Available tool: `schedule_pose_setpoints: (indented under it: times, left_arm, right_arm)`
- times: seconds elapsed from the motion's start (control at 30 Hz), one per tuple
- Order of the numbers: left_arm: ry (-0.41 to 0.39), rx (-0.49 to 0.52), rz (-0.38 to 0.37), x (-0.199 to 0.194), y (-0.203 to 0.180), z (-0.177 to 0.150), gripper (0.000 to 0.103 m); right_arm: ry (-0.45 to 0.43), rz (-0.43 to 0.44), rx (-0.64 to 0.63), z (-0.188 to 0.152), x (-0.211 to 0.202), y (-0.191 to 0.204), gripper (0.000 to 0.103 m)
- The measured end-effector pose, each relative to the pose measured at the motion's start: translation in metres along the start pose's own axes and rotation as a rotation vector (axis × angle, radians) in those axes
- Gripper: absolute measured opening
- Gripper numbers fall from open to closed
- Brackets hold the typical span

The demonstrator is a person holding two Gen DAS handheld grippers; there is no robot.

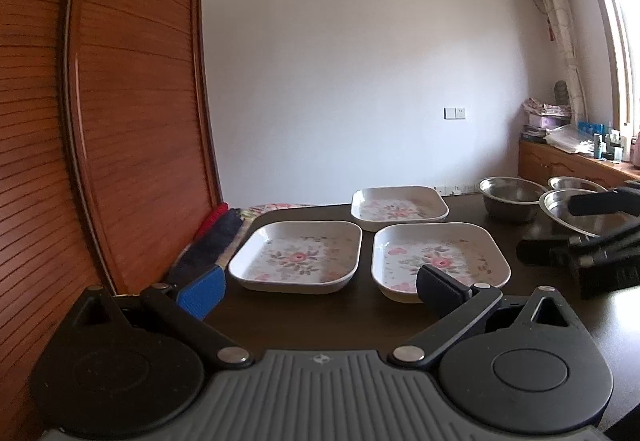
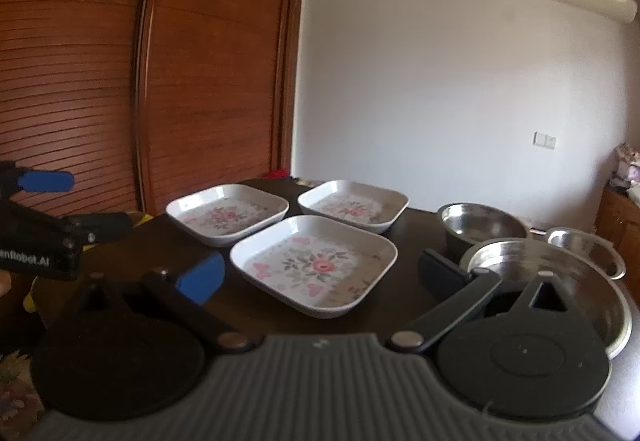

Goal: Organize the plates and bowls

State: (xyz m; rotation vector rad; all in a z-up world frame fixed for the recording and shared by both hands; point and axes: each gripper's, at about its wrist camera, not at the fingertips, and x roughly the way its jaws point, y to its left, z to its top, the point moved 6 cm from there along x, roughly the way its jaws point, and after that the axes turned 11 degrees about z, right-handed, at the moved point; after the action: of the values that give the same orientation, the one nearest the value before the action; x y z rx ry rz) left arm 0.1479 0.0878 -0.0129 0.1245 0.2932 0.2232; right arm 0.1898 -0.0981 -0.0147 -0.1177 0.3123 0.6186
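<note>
Three square floral plates sit on the dark desk (image 1: 320, 321): one plate (image 1: 298, 255) straight ahead of the left hand-held gripper (image 1: 320, 285), a second plate (image 1: 440, 259) just behind its right finger, a third plate (image 1: 400, 203) farther back. Three steel bowls stand to the right: the nearest bowl (image 2: 560, 273) lies partly under the right hand-held gripper (image 2: 320, 275), another bowl (image 2: 480, 225) ahead of it, a smaller bowl (image 2: 588, 245) off to its right. Both hand-held grippers are spread wide, holding and touching nothing. Bare desk lies between each gripper and the plates. A wooden louvred wardrobe (image 1: 132, 101) stands close on the left; the desk's far edge runs just behind the rear plate.
</note>
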Motion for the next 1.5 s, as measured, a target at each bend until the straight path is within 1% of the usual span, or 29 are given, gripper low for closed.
schedule_pose_setpoints:
  times: [0.03,0.07,0.13,0.27,0.4,0.47,0.53,0.67,0.8,0.9,0.93,1.07,1.13,1.17,1.2,1.33,1.5]
  left_arm:
    - [0.004,0.002,-0.007,0.004,0.000,0.001,0.103]
    - [0.005,0.004,-0.013,0.008,-0.001,0.002,0.103]
    - [0.021,0.005,-0.022,0.015,-0.001,0.004,0.103]
    - [0.055,0.011,-0.065,0.031,-0.005,0.007,0.103]
    - [0.102,0.023,-0.147,0.046,-0.014,0.007,0.103]
    - [0.118,0.033,-0.155,0.052,-0.018,0.007,0.102]
    - [0.132,0.041,-0.174,0.058,-0.021,0.008,0.096]
    - [0.195,0.031,-0.230,0.072,-0.027,0.006,0.077]
    - [0.226,0.030,-0.251,0.083,-0.034,0.007,0.066]
    - [0.240,0.025,-0.261,0.089,-0.037,0.008,0.061]
    - [0.246,0.023,-0.265,0.090,-0.038,0.008,0.056]
    - [0.266,0.024,-0.276,0.094,-0.042,0.004,0.050]
    - [0.271,0.029,-0.273,0.096,-0.043,0.002,0.048]
    - [0.275,0.031,-0.276,0.096,-0.044,0.002,0.044]
    - [0.279,0.034,-0.281,0.097,-0.045,0.001,0.042]
    - [0.289,0.044,-0.280,0.099,-0.048,-0.002,0.041]
    - [0.293,0.037,-0.281,0.101,-0.047,-0.004,0.041]
  right_arm:
    - [0.010,0.008,0.001,0.003,0.003,-0.004,0.096]
    - [0.019,0.014,0.002,0.005,0.006,-0.007,0.090]
    - [0.038,0.029,0.006,0.012,0.012,-0.016,0.089]
    - [0.086,0.050,-0.013,0.025,0.028,-0.032,0.085]
    - [0.152,0.079,-0.024,0.037,0.047,-0.048,0.082]
    - [0.191,0.100,-0.016,0.039,0.057,-0.056,0.080]
    - [0.231,0.124,-0.006,0.042,0.066,-0.064,0.078]
    - [0.302,0.159,0.005,0.043,0.084,-0.078,0.074]
    - [0.376,0.178,0.001,0.040,0.101,-0.084,0.067]
    - [0.432,0.161,-0.022,0.034,0.114,-0.087,0.065]
    - [0.442,0.157,-0.022,0.033,0.116,-0.088,0.065]
    - [0.458,0.149,-0.009,0.032,0.124,-0.093,0.064]
    - [0.465,0.149,0.005,0.031,0.127,-0.097,0.064]
    - [0.467,0.150,0.013,0.031,0.128,-0.099,0.064]
    - [0.469,0.146,0.018,0.030,0.129,-0.101,0.064]
    - [0.484,0.136,0.033,0.029,0.133,-0.109,0.064]
    - [0.504,0.145,0.058,0.027,0.136,-0.111,0.064]
